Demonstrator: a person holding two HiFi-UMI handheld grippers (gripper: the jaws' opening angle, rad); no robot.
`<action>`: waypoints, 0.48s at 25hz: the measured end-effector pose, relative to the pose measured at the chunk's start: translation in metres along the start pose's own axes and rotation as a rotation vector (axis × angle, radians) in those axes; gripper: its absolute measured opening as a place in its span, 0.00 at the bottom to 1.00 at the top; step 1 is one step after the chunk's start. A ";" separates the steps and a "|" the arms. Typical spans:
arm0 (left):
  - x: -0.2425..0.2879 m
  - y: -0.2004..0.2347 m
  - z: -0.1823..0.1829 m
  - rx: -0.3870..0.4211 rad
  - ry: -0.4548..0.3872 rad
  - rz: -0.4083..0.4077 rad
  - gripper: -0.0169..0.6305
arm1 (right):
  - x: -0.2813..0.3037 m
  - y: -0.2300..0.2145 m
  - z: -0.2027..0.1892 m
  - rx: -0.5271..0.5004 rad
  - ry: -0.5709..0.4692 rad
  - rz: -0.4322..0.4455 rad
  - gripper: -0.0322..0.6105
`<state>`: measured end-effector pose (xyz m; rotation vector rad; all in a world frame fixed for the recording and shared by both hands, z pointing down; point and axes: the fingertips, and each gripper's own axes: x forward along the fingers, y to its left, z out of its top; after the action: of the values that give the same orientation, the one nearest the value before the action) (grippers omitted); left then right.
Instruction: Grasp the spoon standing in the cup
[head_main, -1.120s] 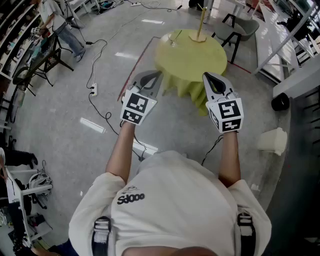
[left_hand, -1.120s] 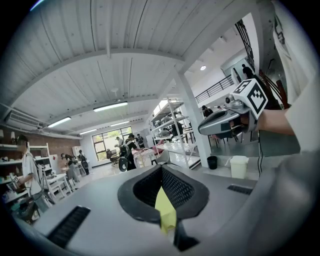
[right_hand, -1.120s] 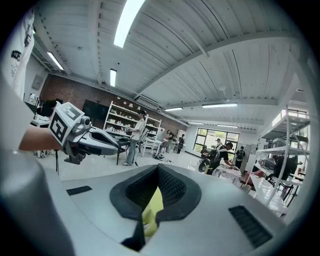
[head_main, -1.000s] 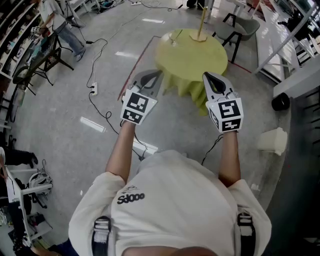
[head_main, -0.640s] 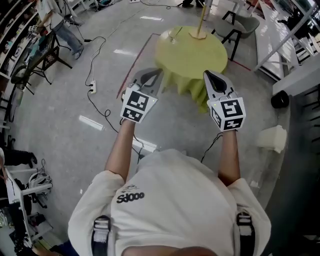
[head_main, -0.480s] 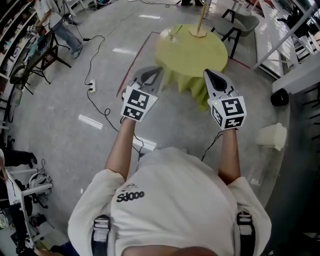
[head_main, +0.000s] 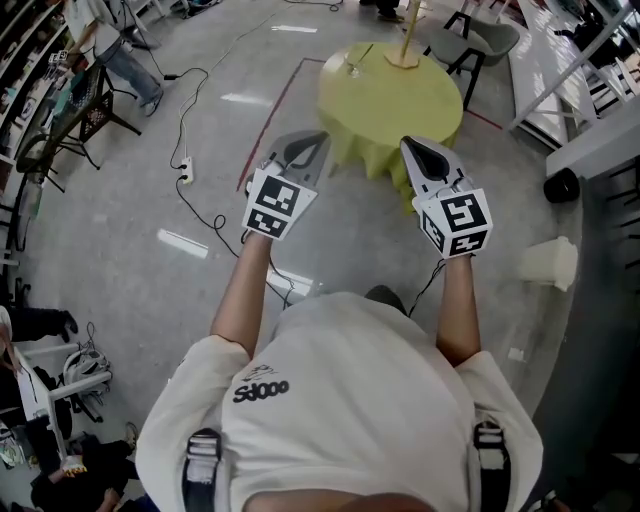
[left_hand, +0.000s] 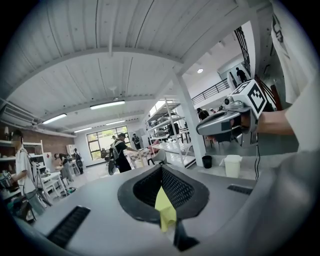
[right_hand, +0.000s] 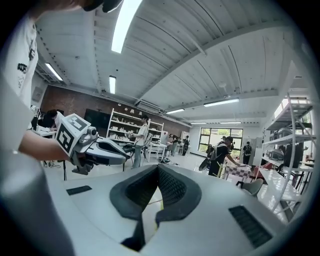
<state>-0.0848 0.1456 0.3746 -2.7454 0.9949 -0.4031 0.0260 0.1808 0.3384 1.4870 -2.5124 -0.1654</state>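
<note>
A round table under a yellow-green cloth (head_main: 395, 100) stands ahead of me on the grey floor. Near its far left edge is a small clear cup (head_main: 352, 69) with a thin spoon (head_main: 361, 55) leaning in it, too small for detail. Both grippers are raised in front of me, well short of the table. My left gripper (head_main: 306, 141) is shut with nothing in it, and my right gripper (head_main: 414, 146) is likewise shut and empty. In the left gripper view the closed gripper (left_hand: 161, 168) shows only a sliver of yellow cloth (left_hand: 165, 212) below its tips. The right gripper (right_hand: 157, 166) points into the hall.
A wooden pole on a round base (head_main: 403, 58) stands at the table's far side. A grey chair (head_main: 482, 42) is behind it. Cables and a power strip (head_main: 186, 179) lie on the floor at left. A white bin (head_main: 547, 263) and black bin (head_main: 562, 185) are at right.
The table has slid slightly right and nearer in the head view as I step toward it. Both grippers stay raised and shut, side by side.
</note>
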 end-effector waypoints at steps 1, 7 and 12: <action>-0.002 0.003 -0.004 -0.001 0.004 -0.005 0.07 | 0.003 0.003 0.001 0.007 -0.003 -0.006 0.08; 0.001 0.021 -0.019 -0.007 0.020 -0.019 0.07 | 0.021 0.004 -0.007 0.033 0.011 -0.033 0.08; 0.022 0.045 -0.029 -0.026 0.036 -0.017 0.07 | 0.050 -0.011 -0.013 0.043 0.024 -0.023 0.08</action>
<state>-0.1052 0.0948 0.3941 -2.7814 0.9926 -0.4469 0.0154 0.1317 0.3552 1.5249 -2.4960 -0.0966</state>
